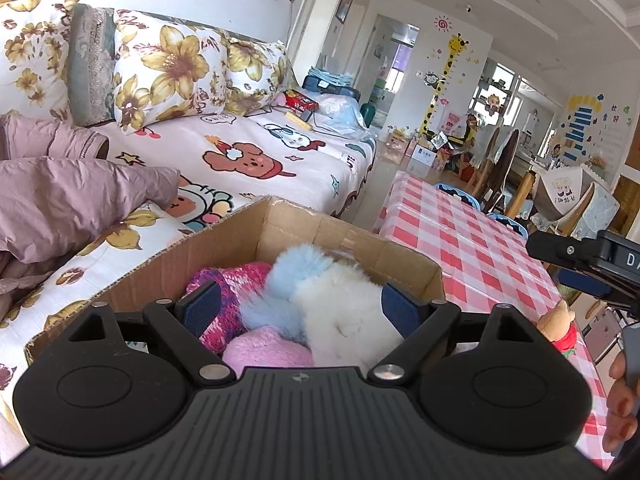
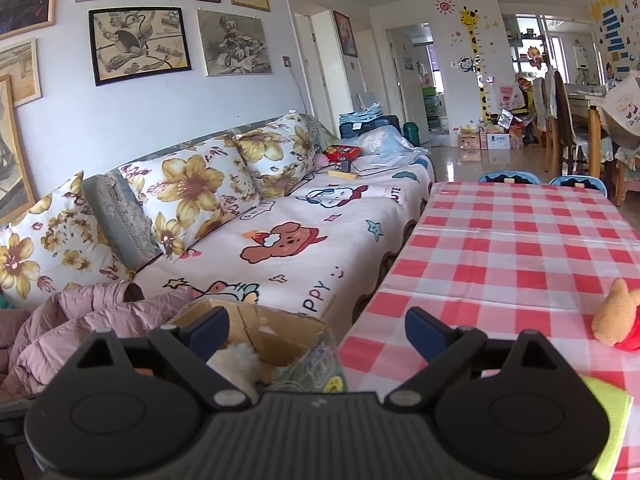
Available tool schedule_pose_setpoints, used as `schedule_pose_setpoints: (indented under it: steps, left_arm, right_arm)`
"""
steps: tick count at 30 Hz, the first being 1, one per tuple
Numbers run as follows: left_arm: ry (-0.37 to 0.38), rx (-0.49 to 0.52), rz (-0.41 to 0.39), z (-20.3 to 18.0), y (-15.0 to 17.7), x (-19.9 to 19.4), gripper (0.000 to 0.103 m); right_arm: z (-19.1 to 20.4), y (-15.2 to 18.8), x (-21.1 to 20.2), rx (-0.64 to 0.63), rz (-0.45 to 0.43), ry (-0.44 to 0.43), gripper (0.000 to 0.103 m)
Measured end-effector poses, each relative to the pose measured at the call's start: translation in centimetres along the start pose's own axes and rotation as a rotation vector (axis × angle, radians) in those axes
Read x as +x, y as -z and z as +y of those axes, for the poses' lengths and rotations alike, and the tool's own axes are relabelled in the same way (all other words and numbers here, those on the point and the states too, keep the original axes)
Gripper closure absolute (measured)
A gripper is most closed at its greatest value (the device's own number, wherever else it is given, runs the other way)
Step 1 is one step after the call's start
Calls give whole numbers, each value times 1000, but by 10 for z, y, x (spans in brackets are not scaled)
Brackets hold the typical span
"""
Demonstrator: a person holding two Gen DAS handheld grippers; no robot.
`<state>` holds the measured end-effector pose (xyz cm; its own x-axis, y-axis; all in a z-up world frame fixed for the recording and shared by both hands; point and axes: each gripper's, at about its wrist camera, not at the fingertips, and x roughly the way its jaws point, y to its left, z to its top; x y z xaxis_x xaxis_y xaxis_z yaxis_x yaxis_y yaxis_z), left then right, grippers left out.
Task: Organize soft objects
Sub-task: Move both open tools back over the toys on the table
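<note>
Cardboard box [image 1: 256, 240] on the sofa, holding pink, blue and white plush, partly filled; left gripper [image 1: 300, 300] spread wide over it, right gripper [image 2: 316, 328] wide and empty; bear toy [image 2: 616, 316] at three o'clock on the checked table [image 2: 520, 240], unsorted.

Ahead and left of the right claw [image 2: 316, 320] runs a sofa [image 2: 304, 232] under a cartoon-print cover, with floral pillows [image 2: 192, 184] leaning on its backrest. A mauve padded jacket [image 2: 80, 320] lies crumpled on the near end, just left of the claw. A red box [image 2: 342, 153] sits at the far end. Ahead and right stretches a table in a red-and-white checked cloth [image 2: 520, 240], with blue stools [image 2: 508, 178] beyond it. Framed drawings [image 2: 140, 44] hang above the sofa, and a giraffe height chart [image 2: 476, 60] is on the far wall.
</note>
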<state>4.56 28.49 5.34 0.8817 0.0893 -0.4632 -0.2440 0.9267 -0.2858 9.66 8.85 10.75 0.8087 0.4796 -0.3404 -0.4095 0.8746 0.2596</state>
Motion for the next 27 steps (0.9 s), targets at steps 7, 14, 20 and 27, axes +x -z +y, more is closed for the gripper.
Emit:
schedule_pose_setpoints:
  steps: [7,14,20,27]
  left_arm:
    - [10,59,-14,-11,2,-1,0]
    - [32,108,-15,-19,7,0,0]
    - [53,147,-10,-25,11,0,0]
    - [59,214,-28,-32,13,1,0]
  right_arm:
    - [-17,2,-10,10,-16,37,8]
    - [-32,7,-20,10,-21,74,7]
    - [-47,9,-32,22,-29,110,6]
    - [-69,13,-48,32,-40,156,3]
